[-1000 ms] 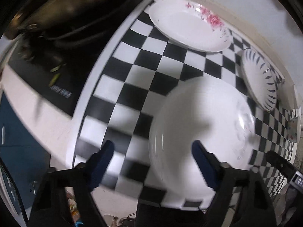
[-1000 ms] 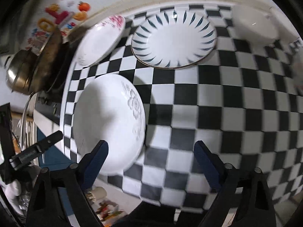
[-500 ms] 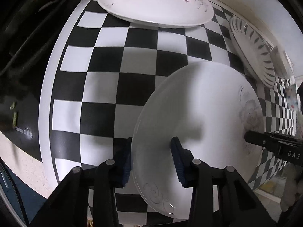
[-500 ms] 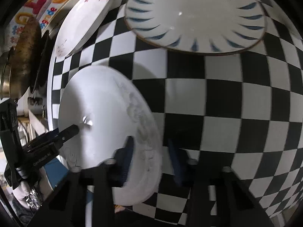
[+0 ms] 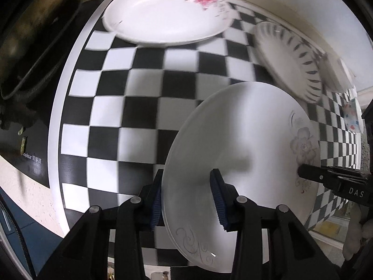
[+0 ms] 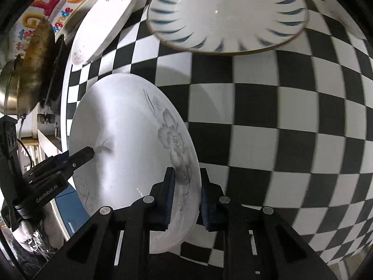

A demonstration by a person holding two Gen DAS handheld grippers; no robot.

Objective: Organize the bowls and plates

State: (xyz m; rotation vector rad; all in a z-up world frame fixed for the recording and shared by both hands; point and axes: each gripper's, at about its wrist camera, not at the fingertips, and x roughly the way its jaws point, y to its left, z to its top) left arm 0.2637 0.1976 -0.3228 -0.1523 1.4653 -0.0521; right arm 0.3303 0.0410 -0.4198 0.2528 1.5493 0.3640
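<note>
Main risk is the grey-flower plate (image 5: 244,154) slipping or twisting: both grippers are biting only its thin rim on opposite edges, so if one hand is travelling faster or tilting differently from the other, the glazed rim could be levering out of a pinch and dropping onto the checkered counter (image 5: 130,107). Second risk is it clipping the pink-flower plate (image 5: 167,11) or the blue-striped plate (image 6: 228,11), both sitting near it on the same surface. Left gripper (image 5: 187,200) is pinching the plate's near-left rim, one pad under the outside edge and one on the inner face. Right gripper (image 6: 185,198) is straddling the opposite rim by the grey flower; its jaws are closing with the rim between them, pads looking pressed on either side, though the hold may not be fully seated yet. Plate is looking slightly raised and tilted over the counter, spanning between the two grippers, and well apart from the dark pan (image 6: 35,53) at the far left
</note>
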